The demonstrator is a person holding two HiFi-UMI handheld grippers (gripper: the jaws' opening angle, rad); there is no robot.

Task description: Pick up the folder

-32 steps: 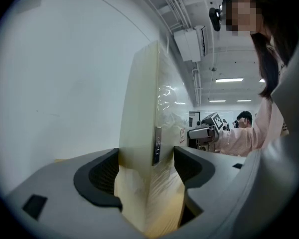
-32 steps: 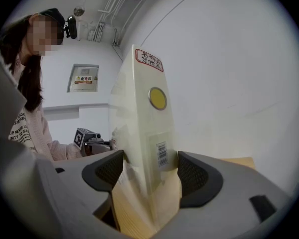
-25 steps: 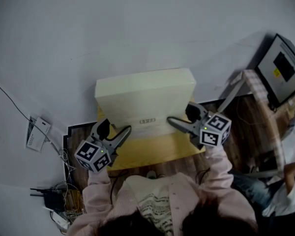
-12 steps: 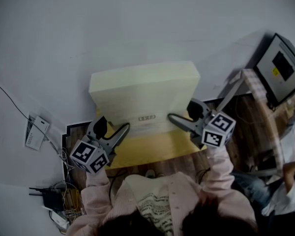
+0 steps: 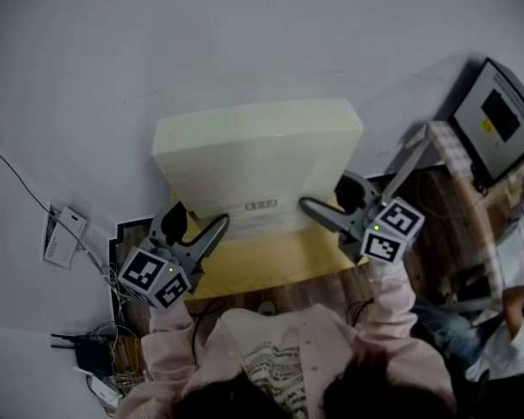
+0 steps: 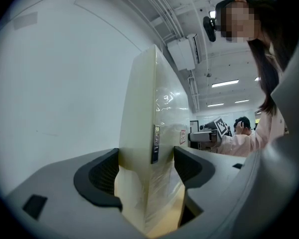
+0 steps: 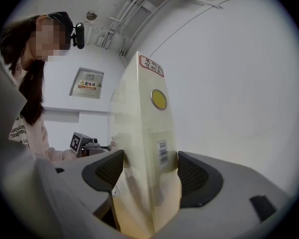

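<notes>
The folder (image 5: 258, 160) is a thick pale cream box file wrapped in clear film, held off the table between both grippers. My left gripper (image 5: 211, 230) is shut on its left near edge and my right gripper (image 5: 316, 212) on its right near edge. In the left gripper view the folder (image 6: 152, 153) stands on edge between the dark pads (image 6: 102, 176), which press on both faces. In the right gripper view the folder (image 7: 147, 148), with a barcode and a yellow dot, is clamped between the pads (image 7: 194, 176) in the same way.
A yellow sheet (image 5: 271, 264) lies on the dark wooden table (image 5: 437, 225) below the folder. A white wall (image 5: 157, 51) rises just behind. A black monitor (image 5: 498, 116) stands at the right, cables and a router (image 5: 92, 352) at the lower left. Another person (image 5: 515, 330) sits at the right edge.
Both grippers have risen with the folder clamped between them. Its far edge has come up towards the camera, and the left gripper has drifted slightly left.
</notes>
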